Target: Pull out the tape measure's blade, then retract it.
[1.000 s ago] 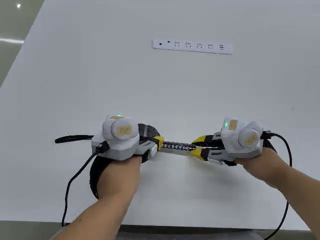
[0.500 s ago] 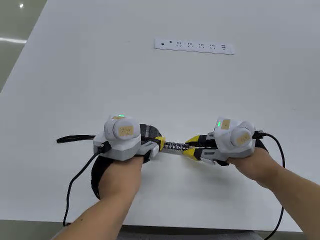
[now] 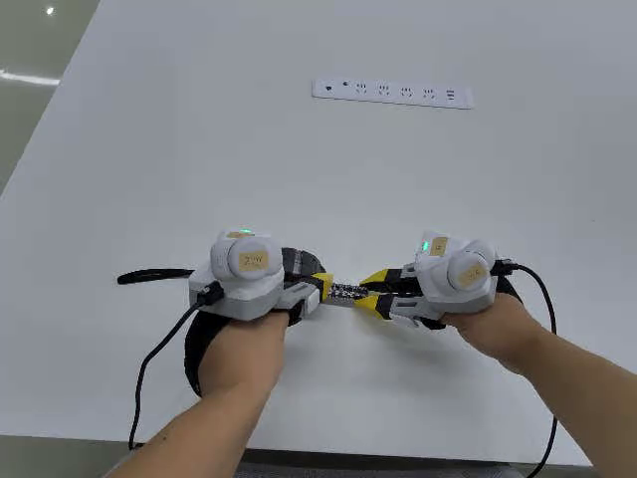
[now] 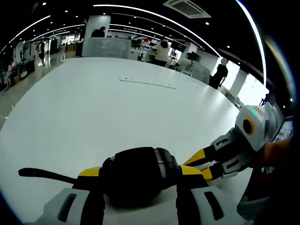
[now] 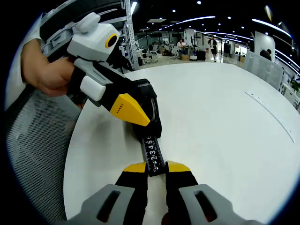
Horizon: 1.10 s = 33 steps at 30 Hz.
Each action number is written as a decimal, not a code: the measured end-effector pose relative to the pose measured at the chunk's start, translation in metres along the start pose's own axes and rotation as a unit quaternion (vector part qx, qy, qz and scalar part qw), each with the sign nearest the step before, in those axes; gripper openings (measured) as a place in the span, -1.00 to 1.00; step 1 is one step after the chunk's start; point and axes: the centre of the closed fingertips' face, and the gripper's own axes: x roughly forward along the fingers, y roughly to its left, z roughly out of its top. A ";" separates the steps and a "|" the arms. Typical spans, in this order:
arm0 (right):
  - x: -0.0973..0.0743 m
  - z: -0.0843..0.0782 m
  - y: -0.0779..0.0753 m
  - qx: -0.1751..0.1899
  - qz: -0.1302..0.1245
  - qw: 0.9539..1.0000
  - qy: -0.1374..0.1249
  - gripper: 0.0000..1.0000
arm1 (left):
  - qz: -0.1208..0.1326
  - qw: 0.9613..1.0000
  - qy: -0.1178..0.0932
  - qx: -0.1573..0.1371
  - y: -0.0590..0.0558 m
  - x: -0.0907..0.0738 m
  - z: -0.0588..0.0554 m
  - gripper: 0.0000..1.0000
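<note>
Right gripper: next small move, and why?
Probably ease the right gripper the last bit toward the tape measure case, then open. Its jaws are shut on the blade, a short stretch of it is out, and the left gripper clamps the case.

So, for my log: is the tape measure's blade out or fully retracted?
Partly out: a short numbered stretch of blade runs from the tape measure case, clamped in the left gripper, to the right gripper shut on its end.
</note>
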 end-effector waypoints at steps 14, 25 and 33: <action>0.009 0.007 0.002 0.011 0.006 1.000 -0.005 -0.83 | -0.002 1.000 -0.001 -0.008 0.000 -0.001 0.000 0.16; 0.014 0.011 0.004 0.009 0.009 1.000 -0.006 -0.84 | -0.002 1.000 0.000 -0.008 -0.001 -0.001 0.000 0.16; 0.018 0.015 0.007 0.005 0.009 1.000 -0.003 -0.85 | 0.000 1.000 0.002 -0.008 0.000 -0.001 -0.001 0.16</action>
